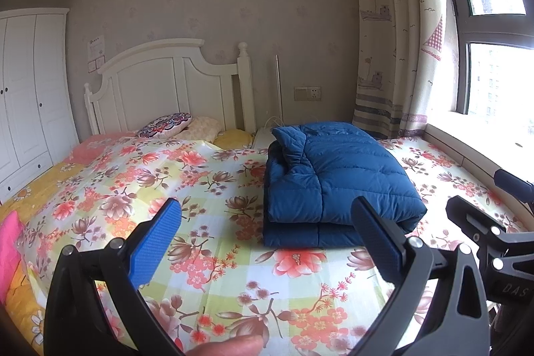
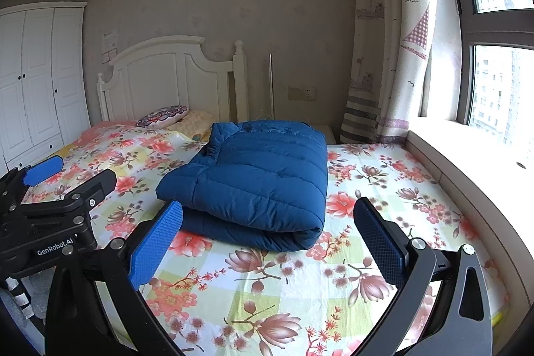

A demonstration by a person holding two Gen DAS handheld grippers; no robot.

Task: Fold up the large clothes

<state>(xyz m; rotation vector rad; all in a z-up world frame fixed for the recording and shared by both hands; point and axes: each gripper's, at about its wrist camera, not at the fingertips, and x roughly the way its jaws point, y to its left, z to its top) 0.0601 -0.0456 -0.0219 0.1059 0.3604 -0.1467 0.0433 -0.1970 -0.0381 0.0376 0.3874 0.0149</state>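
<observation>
Blue quilted puffer jacket (image 1: 337, 175) lies folded in thick rectangular bundle on bed with floral patchwork sheet (image 1: 207, 186), toward window side, short of patterned pillow (image 1: 165, 124) at white wooden headboard (image 1: 167, 82). Left tongs (image 1: 267, 236) spread wide, empty, hovering above sheet near bundle's front edge, apart from it. Right tongs (image 2: 268, 236) likewise spread wide, holding nothing, bundle just beyond fingertips, no contact. Fingertip of person (image 1: 230, 346) visible at bottom edge of left wrist view. Sailboat-print curtain (image 1: 397, 32) hangs beside window.
</observation>
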